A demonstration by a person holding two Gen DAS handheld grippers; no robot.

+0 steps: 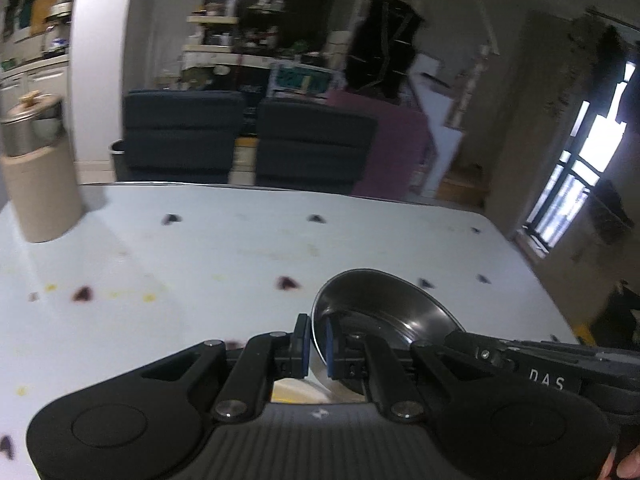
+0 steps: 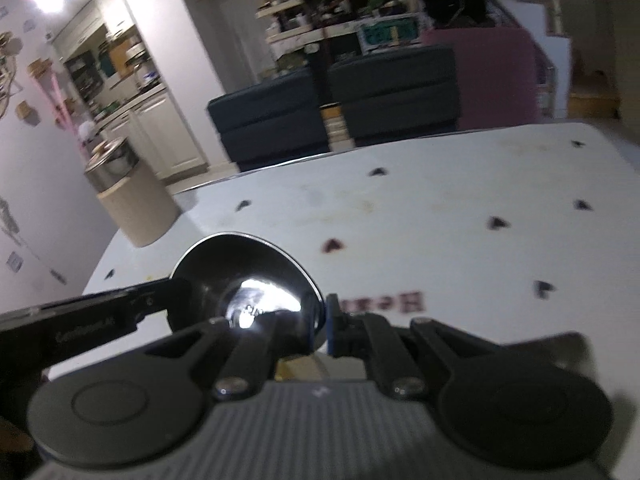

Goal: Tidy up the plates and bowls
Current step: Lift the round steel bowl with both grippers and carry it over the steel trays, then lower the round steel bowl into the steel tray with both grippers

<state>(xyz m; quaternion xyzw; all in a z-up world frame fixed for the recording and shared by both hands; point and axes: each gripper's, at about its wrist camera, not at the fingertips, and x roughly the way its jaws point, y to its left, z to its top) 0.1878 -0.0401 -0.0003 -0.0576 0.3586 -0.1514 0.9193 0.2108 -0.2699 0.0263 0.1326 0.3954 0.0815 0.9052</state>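
both clamped on one steel bowl (image 1: 384,316): left gripper (image 1: 316,346) pinching its left rim, right gripper (image 2: 320,326) its right rim; carried between them above the counter (image 1: 200,248), well apart from the tan canister (image 1: 44,196).

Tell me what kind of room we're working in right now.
Most likely a lived-in home, an open dining and living area: a white table with a steel bowl, dark sofas behind it, cluttered shelves, and kitchen cabinets off to one side.
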